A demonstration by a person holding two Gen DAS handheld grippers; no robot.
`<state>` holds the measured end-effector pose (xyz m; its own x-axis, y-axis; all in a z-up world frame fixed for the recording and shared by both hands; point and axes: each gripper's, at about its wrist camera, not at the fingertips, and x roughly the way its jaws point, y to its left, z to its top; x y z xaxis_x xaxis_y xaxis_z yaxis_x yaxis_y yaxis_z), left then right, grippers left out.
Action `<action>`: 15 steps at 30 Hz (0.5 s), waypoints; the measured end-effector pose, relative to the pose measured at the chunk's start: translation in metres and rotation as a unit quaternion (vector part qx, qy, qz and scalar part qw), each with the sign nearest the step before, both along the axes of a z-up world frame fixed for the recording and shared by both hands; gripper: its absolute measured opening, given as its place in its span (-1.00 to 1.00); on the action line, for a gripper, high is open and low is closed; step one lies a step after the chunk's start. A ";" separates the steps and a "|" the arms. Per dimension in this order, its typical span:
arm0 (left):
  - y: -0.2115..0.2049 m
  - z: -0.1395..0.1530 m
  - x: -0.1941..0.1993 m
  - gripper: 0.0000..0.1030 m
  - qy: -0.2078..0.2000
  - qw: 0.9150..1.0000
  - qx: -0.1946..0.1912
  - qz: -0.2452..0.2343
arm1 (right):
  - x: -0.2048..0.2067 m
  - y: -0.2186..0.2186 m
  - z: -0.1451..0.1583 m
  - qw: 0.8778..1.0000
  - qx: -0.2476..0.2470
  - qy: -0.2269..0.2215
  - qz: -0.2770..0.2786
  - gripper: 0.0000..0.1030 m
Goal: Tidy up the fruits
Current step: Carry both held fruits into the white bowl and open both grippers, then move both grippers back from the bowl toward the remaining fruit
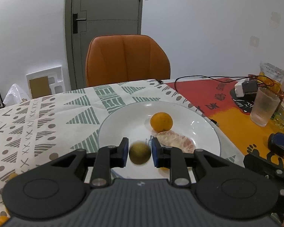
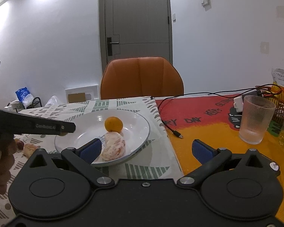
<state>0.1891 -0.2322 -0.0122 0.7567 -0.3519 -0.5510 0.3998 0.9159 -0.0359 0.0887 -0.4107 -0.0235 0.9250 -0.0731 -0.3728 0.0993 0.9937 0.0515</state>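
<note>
A white plate [image 1: 208, 132] holds an orange [image 1: 161, 122] and a peeled citrus fruit [image 1: 177, 141]. My left gripper [image 1: 139, 153] hangs over the plate's near side. A blurred greenish-yellow fruit [image 1: 139, 152] sits between its blue pads with small gaps on both sides, so the jaws stand open around it. In the right wrist view the plate [image 2: 140, 130], the orange [image 2: 113, 124] and the peeled fruit [image 2: 113, 148] show. My right gripper [image 2: 146, 151] is wide open and empty, right of the plate. The left gripper's body [image 2: 37, 125] reaches in from the left.
A frosted glass [image 2: 256, 119] stands on the orange mat at the right, with a black cable [image 2: 172, 130], a charger and snack bags behind. Loose fruits [image 1: 1, 220] lie on the patterned cloth at the left. An orange chair [image 1: 126, 58] stands behind the table.
</note>
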 end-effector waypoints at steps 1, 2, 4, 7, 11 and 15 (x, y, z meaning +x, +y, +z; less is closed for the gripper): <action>0.000 0.000 0.000 -0.45 0.002 1.000 0.000 0.002 | 0.001 0.000 -0.001 1.000 0.002 0.000 0.001 1.00; 0.002 0.000 0.000 -0.44 0.005 1.000 -0.001 0.003 | 0.002 0.000 -0.001 1.000 0.004 0.001 0.003 1.00; 0.007 0.000 -0.001 -0.36 0.009 1.000 -0.004 0.008 | 0.004 0.000 -0.002 1.000 0.008 0.004 0.006 1.00; 0.016 0.002 -0.004 -0.19 0.006 1.000 -0.003 0.017 | 0.005 0.002 -0.004 1.000 0.012 0.005 0.013 1.00; 0.031 0.004 -0.009 -0.04 0.007 0.999 -0.005 0.034 | 0.008 0.008 -0.005 1.000 0.017 0.007 0.021 1.00; 0.046 0.007 -0.015 0.12 0.002 0.999 -0.005 0.049 | 0.010 0.016 -0.005 0.999 0.024 0.008 0.032 1.00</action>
